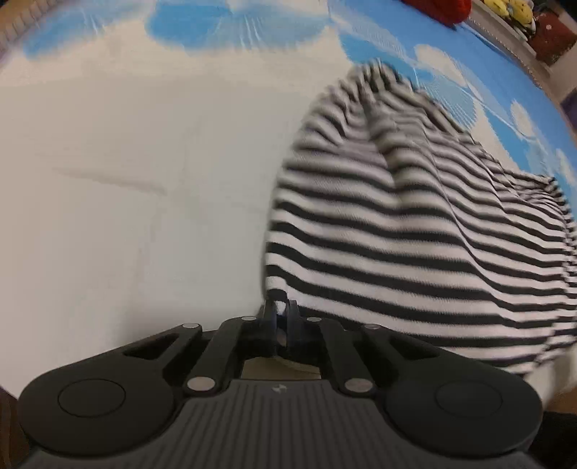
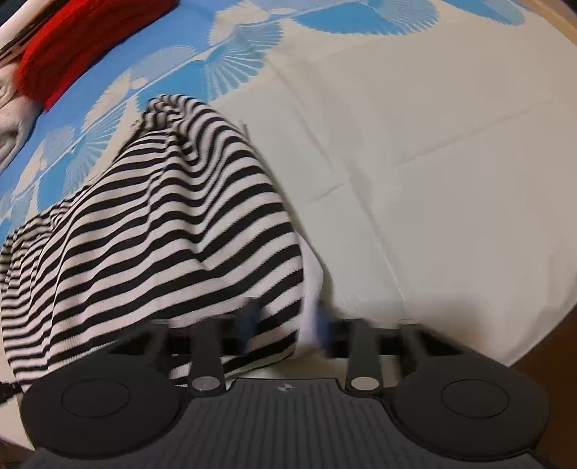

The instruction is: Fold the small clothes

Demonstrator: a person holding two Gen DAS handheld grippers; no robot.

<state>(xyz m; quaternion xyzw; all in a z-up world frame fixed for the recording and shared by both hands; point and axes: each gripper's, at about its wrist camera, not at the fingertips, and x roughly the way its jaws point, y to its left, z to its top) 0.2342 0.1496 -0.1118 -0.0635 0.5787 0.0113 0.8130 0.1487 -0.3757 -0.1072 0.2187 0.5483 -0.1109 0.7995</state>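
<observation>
One black-and-white striped garment (image 1: 414, 231) is in view, and two hand-held grippers, one per hand. Beyond it lie one red folded item (image 2: 83, 43) and, at the far left of the right wrist view, a pale grey cloth (image 2: 10, 108); a few yellow things (image 1: 512, 14) sit at the top right edge of the left wrist view, too blurred to name. The left hand-held gripper (image 1: 279, 314) has its fingers pressed almost together, clenched on a lower corner of the striped garment, a small bit of fabric showing between the tips. The right hand-held gripper (image 2: 285, 321) is blurred; its fingers stand moderately apart with the garment's edge lying between them, and I cannot tell whether they press on it. The striped garment rises from both hand-held grippers and drapes away over the bed sheet (image 1: 126, 180), white with blue fan-shaped prints; it spreads to the right of the left hand-held gripper and to the left of the right one, its far end bunched on the blue pattern.
</observation>
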